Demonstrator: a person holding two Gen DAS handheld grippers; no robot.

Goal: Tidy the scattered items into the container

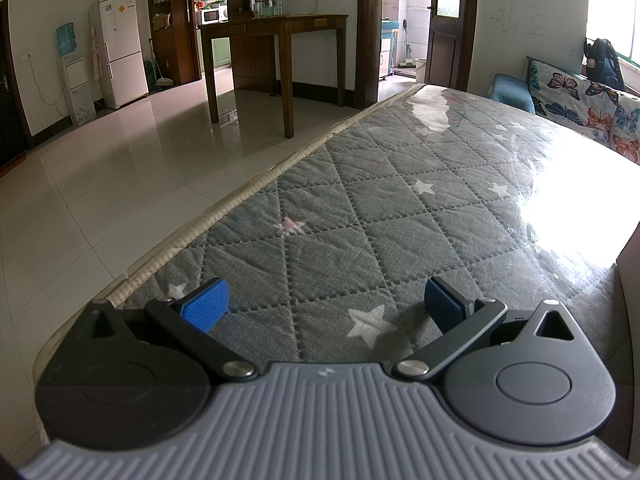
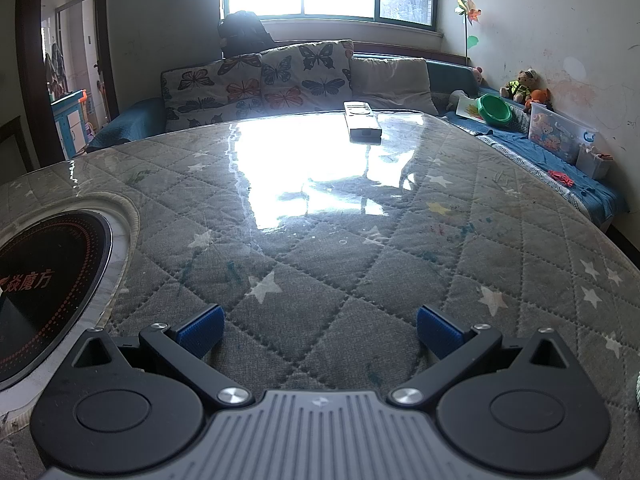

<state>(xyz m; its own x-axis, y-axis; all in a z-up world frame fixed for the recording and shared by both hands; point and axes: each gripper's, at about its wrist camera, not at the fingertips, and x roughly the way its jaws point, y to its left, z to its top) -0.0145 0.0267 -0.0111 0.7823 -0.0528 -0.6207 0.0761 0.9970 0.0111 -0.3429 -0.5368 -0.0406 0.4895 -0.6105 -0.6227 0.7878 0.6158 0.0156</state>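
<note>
- Remote control [image 2: 362,122], pale grey, lies flat on the table [image 2: 320,240] near its far edge, upper centre of the right wrist view; nothing touches it.
- Table has a grey quilted cover w/ white stars under a clear glossy sheet; strong window glare mid-frame.
- Right gripper [image 2: 320,330], bottom centre: blue-padded fingers spread wide, nothing between them, low over the cloth.
- Left gripper [image 1: 322,306], bottom centre of the left wrist view: fingers likewise spread apart and empty, near the table's left edge.
- Round black induction hob [image 2: 48,284] set into the table, lower left; red Chinese characters "炎魔方" readable.
- Clear plastic tub [image 2: 560,136] w/ bear picture on the sofa, right; its text too small to read.
- White fridge [image 1: 120,48], upper left; stickers unreadable.
</note>
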